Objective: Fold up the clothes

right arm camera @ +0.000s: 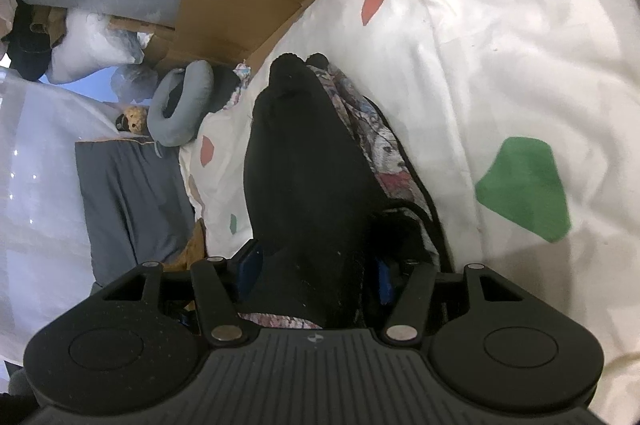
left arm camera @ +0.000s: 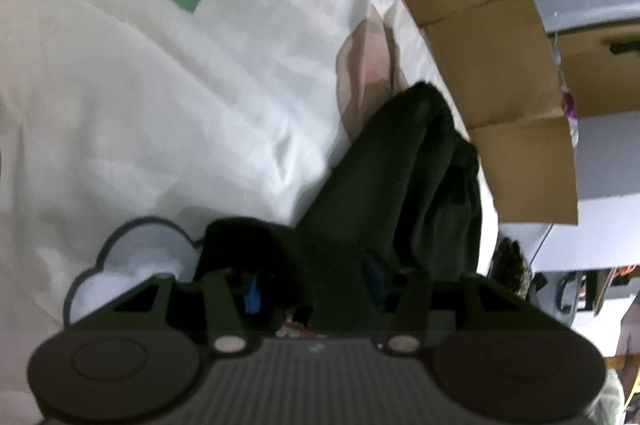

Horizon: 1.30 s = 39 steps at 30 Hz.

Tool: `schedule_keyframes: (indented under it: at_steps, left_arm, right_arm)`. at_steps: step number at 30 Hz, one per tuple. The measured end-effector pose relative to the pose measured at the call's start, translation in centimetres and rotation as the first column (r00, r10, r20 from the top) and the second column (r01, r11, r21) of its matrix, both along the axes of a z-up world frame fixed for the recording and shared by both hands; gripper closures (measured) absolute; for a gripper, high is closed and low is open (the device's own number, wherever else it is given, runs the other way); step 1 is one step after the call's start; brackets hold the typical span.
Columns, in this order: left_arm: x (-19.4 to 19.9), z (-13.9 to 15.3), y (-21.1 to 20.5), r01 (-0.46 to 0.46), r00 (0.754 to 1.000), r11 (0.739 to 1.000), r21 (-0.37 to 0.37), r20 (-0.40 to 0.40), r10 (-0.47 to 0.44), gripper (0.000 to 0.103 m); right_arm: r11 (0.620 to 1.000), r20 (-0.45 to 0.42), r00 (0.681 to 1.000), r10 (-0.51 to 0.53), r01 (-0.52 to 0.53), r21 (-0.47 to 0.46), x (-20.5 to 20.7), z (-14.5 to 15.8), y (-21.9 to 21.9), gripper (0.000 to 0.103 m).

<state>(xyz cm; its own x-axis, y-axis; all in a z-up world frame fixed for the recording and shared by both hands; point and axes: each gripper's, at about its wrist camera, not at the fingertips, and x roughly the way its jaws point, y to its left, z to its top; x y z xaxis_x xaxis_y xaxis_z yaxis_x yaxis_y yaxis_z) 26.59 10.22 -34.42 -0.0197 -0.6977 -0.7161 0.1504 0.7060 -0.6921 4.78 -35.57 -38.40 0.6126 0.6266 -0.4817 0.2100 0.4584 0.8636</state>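
One black garment point(right arm camera: 308, 185), with a printed patch on its underside, hangs over the white bedsheet point(right arm camera: 500, 73), pinched in both grippers. The left gripper point(left arm camera: 316, 289) and right gripper point(right arm camera: 316, 277) are each closed on its cloth. Two green patches point(right arm camera: 524, 187) and two red show on the sheet. No writing is readable.

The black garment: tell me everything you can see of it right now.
The black garment is soft, matte fabric, bunched into a thick fold instead of lying flat. The right gripper has its jaws shut on it, and a printed, multicoloured part shows along its right side. In the left wrist view the same dark cloth is gathered in hanging folds and clamped by the left gripper. It is over the white sheet with coloured patches.
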Motion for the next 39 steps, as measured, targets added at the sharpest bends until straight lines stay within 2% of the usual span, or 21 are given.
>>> schedule_keyframes:
  at_steps: [10, 15, 23, 26, 30, 33, 36, 39]
  left_arm:
    - [1.2, 0.6, -0.1, -0.049, 0.999, 0.999, -0.019, 0.016, 0.049, 0.051]
    - [1.8, 1.1, -0.3, -0.043, 0.998, 0.999, -0.006, 0.034, 0.044, 0.051]
    - [3.3, 4.0, -1.2, 0.006, 0.995, 1.000, 0.027, 0.095, -0.009, 0.051]
    - [4.2, 6.1, -2.1, 0.062, 0.988, 0.996, 0.057, 0.137, -0.070, 0.051]
    - [5.7, 9.8, -3.5, 0.147, 0.963, 0.982, 0.121, 0.209, -0.170, 0.051]
    - [7.3, 12.7, -4.5, 0.198, 0.937, 0.968, 0.152, 0.260, -0.233, 0.049]
    - [8.6, 14.8, -5.6, 0.251, 0.906, 0.945, 0.211, 0.291, -0.306, 0.048]
    - [9.5, 16.5, -6.6, 0.316, 0.864, 0.910, 0.269, 0.314, -0.393, 0.048]
  right_arm:
    - [1.000, 0.024, 0.999, -0.025, 0.025, 0.014, 2.6, 0.6, -0.3, 0.041]
    - [0.997, 0.040, 0.997, -0.061, 0.059, 0.045, 3.5, 1.0, -0.9, 0.041]
    - [0.995, 0.066, 0.993, -0.094, 0.092, 0.027, 4.4, 1.5, -2.0, 0.041]
    - [0.995, 0.085, 0.991, -0.101, 0.101, 0.009, 4.7, 2.1, -2.3, 0.041]
    - [0.994, 0.116, 0.988, -0.103, 0.107, -0.033, 4.4, 3.3, -2.9, 0.041]
    - [0.988, 0.132, 0.981, -0.145, 0.150, -0.031, 4.2, 3.8, -3.6, 0.041]
    - [0.984, 0.157, 0.975, -0.159, 0.171, -0.060, 4.0, 4.3, -3.9, 0.041]
    - [0.979, 0.170, 0.972, -0.164, 0.182, -0.094, 3.8, 4.6, -4.0, 0.041]
